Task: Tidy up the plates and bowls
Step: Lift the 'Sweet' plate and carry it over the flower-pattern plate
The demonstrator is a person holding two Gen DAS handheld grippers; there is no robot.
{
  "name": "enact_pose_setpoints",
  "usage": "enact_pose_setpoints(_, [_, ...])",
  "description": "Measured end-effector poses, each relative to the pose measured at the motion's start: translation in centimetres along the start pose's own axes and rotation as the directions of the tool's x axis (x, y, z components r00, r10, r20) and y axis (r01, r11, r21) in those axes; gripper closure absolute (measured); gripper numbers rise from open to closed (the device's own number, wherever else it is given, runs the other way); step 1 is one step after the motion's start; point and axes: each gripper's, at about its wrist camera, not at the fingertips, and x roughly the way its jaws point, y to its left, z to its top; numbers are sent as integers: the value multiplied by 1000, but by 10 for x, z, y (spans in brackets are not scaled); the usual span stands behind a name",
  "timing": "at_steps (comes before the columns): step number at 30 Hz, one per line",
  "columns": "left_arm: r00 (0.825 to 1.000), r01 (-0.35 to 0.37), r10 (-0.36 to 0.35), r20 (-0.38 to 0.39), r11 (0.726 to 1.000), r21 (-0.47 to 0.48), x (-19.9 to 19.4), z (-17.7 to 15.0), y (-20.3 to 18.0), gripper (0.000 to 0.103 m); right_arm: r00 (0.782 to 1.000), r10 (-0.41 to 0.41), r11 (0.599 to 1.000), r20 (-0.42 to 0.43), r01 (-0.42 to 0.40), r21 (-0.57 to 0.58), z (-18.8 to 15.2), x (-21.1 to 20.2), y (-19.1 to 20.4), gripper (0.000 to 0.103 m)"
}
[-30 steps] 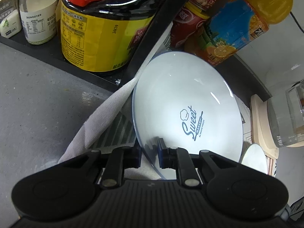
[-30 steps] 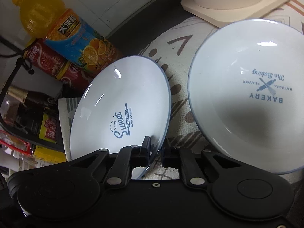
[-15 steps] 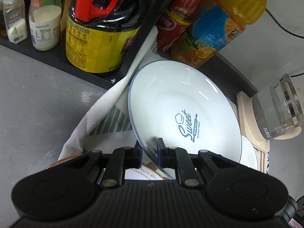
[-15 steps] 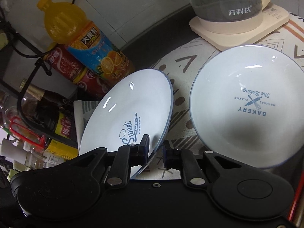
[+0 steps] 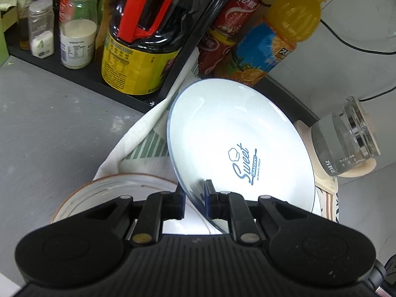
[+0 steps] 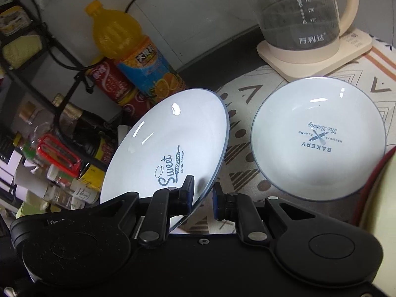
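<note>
Right now both my claws grip the same white "Sweet Bakery" plate [image 5: 232, 146] by its near rim: my left claw [image 5: 195, 199] is clamped on it, and my right claw [image 6: 203, 198] seems to pinch the edge too, though its outer finger looks a shade off the rim. The plate hangs tilted above the patterned cloth [image 6: 237, 133]. A second "Bakery" plate [image 6: 319, 138] lies flat on the cloth beside the kettle [image 6: 302, 12], and a brown-rimmed bowl [image 5: 118, 193] sits below my left claw. I judge the sorting barely begun; nothing is stacked yet.
</note>
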Motion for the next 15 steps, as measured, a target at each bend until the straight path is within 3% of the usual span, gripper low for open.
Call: enact_pose_setpoints(15, [1000,-22,22,22,1000,-13,-48,-47,25,90,1000,20,992,-16,-22,-126,-49,-39,7,88])
